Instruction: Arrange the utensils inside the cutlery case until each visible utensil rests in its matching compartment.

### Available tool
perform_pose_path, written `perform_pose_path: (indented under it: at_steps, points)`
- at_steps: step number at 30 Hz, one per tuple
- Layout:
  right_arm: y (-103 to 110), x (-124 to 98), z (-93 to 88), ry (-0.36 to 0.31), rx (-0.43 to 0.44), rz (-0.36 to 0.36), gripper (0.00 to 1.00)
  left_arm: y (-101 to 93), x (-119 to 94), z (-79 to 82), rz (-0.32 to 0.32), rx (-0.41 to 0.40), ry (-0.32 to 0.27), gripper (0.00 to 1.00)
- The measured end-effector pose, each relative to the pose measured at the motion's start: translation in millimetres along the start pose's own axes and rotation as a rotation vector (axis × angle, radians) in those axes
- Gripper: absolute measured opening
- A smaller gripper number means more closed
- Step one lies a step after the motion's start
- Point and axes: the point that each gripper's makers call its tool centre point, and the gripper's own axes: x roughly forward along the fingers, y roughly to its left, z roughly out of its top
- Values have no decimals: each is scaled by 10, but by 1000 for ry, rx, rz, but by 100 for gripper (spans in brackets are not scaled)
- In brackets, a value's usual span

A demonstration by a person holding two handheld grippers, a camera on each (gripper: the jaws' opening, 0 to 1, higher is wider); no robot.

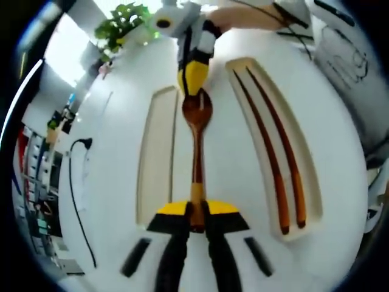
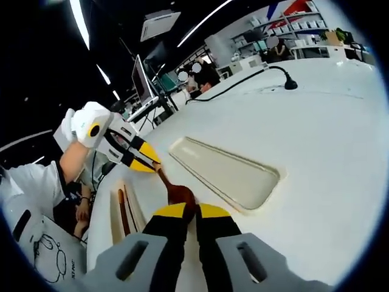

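A wooden spoon (image 1: 197, 143) lies lengthwise between two sunken compartments of the white cutlery case. My left gripper (image 1: 197, 214) is shut on the end of the spoon's handle. My right gripper (image 1: 194, 78) comes in from the top, its yellow tips closed on the far rim of the spoon's bowl. In the right gripper view my right gripper (image 2: 185, 212) pinches the spoon's bowl (image 2: 180, 194), and my left gripper (image 2: 138, 156) holds the handle's far end. The long compartment (image 1: 155, 161) (image 2: 226, 171) beside the spoon is empty. The other compartment (image 1: 252, 67) (image 2: 114, 213) holds two dark chopsticks (image 1: 276, 158) (image 2: 123, 213).
A potted plant (image 1: 124, 24) stands at the table's far edge and a black cable (image 1: 76, 182) runs along the left side. A black cable with a round base (image 2: 290, 84) crosses the white table (image 2: 328, 152). A monitor (image 2: 141, 79) and seated people are beyond it.
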Motion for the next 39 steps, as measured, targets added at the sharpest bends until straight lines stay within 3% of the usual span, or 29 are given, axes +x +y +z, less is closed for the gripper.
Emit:
perform_pose_path:
  at_steps: [5, 9, 18, 21, 22, 23, 24, 25, 28, 30, 32, 34, 39]
  points:
    - [43, -3, -25, 4, -25, 27, 5, -18, 24, -16, 2, 7, 10, 9]
    - [78, 18, -102, 46, -48, 38, 10, -14, 37, -29, 4, 1, 13, 9]
    - [76, 38, -75, 48, -3, 25, 5, -9, -13, -32, 17, -7, 15, 9]
    - [92, 6, 9, 28, 18, 34, 2, -45, -51, -25, 4, -9, 15, 6]
    - [53, -7, -35, 65, 0, 6, 2, -14, -79, 3, 22, -6, -1, 0]
    - [79, 17, -2, 48, -12, 16, 2, 58, -113, -15, 57, -30, 8, 0]
    - [102, 24, -63, 85, -15, 30, 2, 44, -108, -15, 32, -19, 6, 0]
    - [103, 58, -47, 66, 3, 31, 2, -43, -91, -46, -20, -21, 11, 0]
    - [85, 62, -34, 52, 18, 22, 2, -112, 42, -202, -26, -19, 83, 0]
    - [81, 48, -32, 49, 23, 22, 2, -91, 49, -151, -2, -38, 37, 0]
    - [95, 38, -49, 47, 27, 20, 2, -95, -9, -110, -15, -114, 0, 0]
    - [77, 19, -7, 16, -22, -8, 2, -67, -79, -52, -16, -164, -49, 0]
    - [122, -32, 0, -7, -3, 0, 1, -45, -190, -26, -29, -223, -86, 5]
